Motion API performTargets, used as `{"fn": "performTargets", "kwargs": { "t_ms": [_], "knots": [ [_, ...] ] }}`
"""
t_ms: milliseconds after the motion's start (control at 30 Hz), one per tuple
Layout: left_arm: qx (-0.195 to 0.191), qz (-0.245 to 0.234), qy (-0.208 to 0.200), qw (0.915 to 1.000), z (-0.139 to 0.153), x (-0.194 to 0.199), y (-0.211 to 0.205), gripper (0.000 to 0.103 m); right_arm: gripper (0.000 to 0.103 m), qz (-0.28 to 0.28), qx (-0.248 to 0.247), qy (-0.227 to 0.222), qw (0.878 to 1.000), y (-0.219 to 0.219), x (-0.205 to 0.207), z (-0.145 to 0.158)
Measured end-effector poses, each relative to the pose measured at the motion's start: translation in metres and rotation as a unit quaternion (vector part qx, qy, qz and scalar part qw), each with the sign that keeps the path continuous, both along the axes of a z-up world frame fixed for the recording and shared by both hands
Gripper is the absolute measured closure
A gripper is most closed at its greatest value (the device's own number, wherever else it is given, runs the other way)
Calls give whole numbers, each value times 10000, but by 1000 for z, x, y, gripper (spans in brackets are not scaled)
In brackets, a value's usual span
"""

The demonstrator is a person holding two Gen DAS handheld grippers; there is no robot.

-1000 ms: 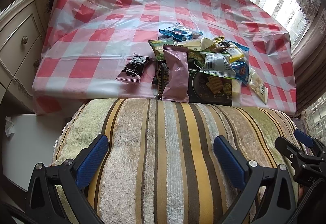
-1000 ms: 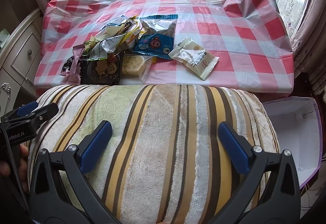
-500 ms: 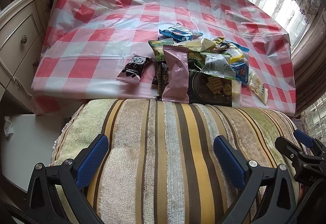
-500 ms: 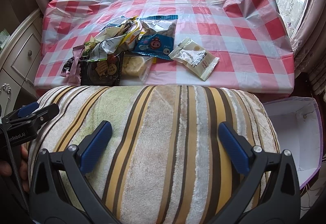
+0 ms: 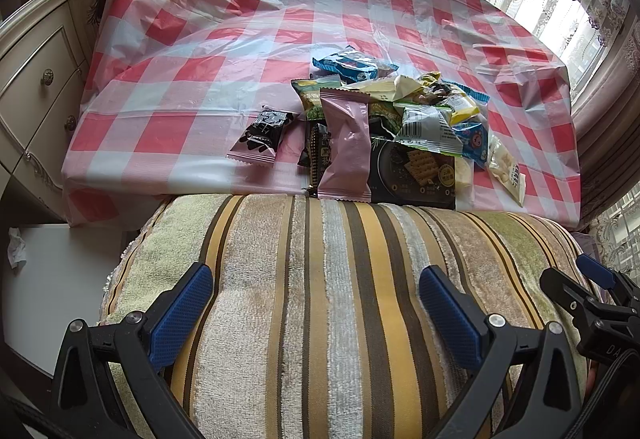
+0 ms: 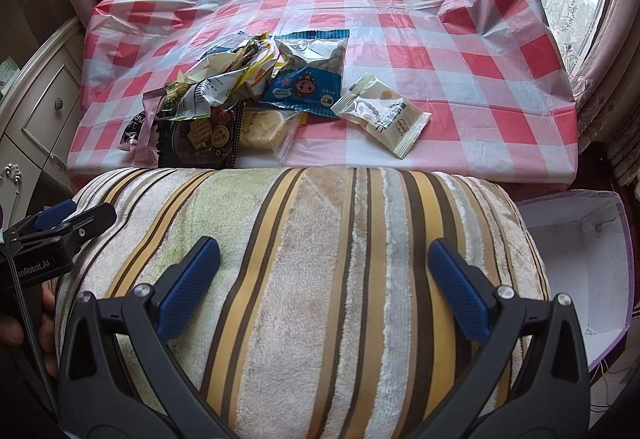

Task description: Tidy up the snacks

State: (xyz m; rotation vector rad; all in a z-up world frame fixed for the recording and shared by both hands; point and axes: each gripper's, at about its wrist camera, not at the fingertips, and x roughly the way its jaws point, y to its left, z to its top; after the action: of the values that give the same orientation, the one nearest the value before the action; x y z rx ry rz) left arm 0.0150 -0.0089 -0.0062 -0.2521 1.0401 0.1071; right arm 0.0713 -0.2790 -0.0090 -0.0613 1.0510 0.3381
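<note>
You held your left gripper (image 5: 316, 303) and right gripper (image 6: 324, 275) with fingers spread wide and empty, low over the striped cushion (image 6: 304, 259), side by side. Ahead of both, on the checked worktop (image 5: 208, 39), the snack pile (image 5: 400, 111) sat at the near edge, with a pink packet (image 5: 346, 147) lying lengthwise toward your left gripper. A white packet (image 6: 382, 115) lay apart just right of the pile, ahead of your right gripper, its long axis slanting from far-left to near-right.
</note>
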Motion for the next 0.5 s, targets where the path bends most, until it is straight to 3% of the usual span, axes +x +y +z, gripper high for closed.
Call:
{"fn": "performTargets", "kwargs": {
  "t_ms": [400, 500],
  "knots": [
    [-43, 134, -31, 9999, 1, 9, 10, 0, 0, 23, 225, 96, 9997, -5, 8, 3],
    [-103, 221, -44, 9997, 1, 17, 18, 8, 0, -99, 309, 156, 9994, -9, 16, 4]
  ]
}}
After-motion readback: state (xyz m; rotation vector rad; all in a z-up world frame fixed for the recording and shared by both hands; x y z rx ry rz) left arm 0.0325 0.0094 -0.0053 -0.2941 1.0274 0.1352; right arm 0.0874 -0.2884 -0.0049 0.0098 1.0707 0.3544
